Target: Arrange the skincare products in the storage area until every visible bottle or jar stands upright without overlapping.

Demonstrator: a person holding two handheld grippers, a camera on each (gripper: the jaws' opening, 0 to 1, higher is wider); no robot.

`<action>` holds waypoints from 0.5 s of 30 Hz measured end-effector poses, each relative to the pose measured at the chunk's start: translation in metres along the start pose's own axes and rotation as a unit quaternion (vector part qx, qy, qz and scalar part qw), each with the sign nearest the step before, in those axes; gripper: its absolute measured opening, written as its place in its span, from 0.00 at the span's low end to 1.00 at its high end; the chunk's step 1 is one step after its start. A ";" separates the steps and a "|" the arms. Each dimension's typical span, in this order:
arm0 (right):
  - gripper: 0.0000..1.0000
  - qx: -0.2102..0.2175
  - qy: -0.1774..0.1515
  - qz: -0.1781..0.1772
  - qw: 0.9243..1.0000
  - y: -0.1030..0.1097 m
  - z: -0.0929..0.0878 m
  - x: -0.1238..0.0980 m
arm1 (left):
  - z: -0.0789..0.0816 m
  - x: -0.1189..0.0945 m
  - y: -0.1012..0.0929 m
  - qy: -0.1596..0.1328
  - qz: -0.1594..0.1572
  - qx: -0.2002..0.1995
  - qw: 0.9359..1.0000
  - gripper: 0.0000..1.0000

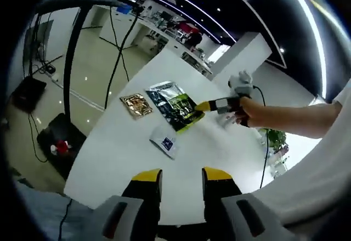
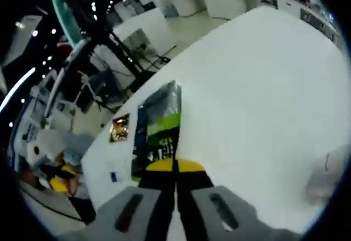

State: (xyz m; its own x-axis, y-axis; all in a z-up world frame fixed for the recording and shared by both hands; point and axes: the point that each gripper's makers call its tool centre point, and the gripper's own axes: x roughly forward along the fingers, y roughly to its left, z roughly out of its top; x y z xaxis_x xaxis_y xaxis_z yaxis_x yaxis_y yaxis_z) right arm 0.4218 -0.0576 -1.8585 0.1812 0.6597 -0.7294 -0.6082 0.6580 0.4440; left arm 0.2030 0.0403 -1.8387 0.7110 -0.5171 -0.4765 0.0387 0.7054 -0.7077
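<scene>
On the white table (image 1: 131, 158) lie a gold foil packet (image 1: 136, 105), a black and green pouch (image 1: 174, 105) and a small white sachet (image 1: 164, 140) with a blue mark. All three lie flat. My left gripper (image 1: 181, 175) hovers open over the table's near end, well short of the sachet. A person's hand (image 1: 247, 112) brings my right gripper (image 1: 204, 107) in from the right to the pouch's edge. In the right gripper view, my right gripper (image 2: 175, 166) has its yellow tips pressed together at the near edge of the pouch (image 2: 159, 125). The gold packet (image 2: 119, 128) lies beyond it.
The table edge (image 1: 93, 142) drops to the floor on the left, where a black stand pole (image 1: 70, 60) and a dark case (image 1: 57, 142) sit. A blurred pale object (image 2: 329, 175) rests on the table (image 2: 263, 87). A potted plant (image 1: 274, 138) stands behind the hand.
</scene>
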 end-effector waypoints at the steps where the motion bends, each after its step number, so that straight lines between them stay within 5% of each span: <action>1: 0.00 0.025 -0.023 0.011 0.999 0.007 0.005 -0.010 | 0.003 0.006 -0.005 -0.006 -0.013 -0.022 1.000 0.35; 8: 0.00 0.074 -0.092 0.046 0.992 0.033 0.015 -0.057 | 0.017 0.037 -0.036 -0.012 -0.079 -0.070 0.994 0.39; 11: 0.00 0.085 -0.116 0.053 0.988 0.040 0.016 -0.079 | 0.020 0.050 -0.057 -0.017 -0.132 -0.109 0.985 0.40; 15: 0.00 0.092 -0.139 0.055 0.984 0.044 0.015 -0.108 | 0.016 0.063 -0.072 -0.006 -0.157 -0.139 0.978 0.46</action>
State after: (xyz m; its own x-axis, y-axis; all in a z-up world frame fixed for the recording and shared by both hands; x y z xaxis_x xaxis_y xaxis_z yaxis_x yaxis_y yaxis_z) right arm 0.3870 -0.0945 -1.7529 0.3416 0.7880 -0.5122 -0.4902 0.6143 0.6183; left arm 0.2559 -0.0349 -1.8097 0.7037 -0.6793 -0.2082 0.0648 0.3531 -0.9333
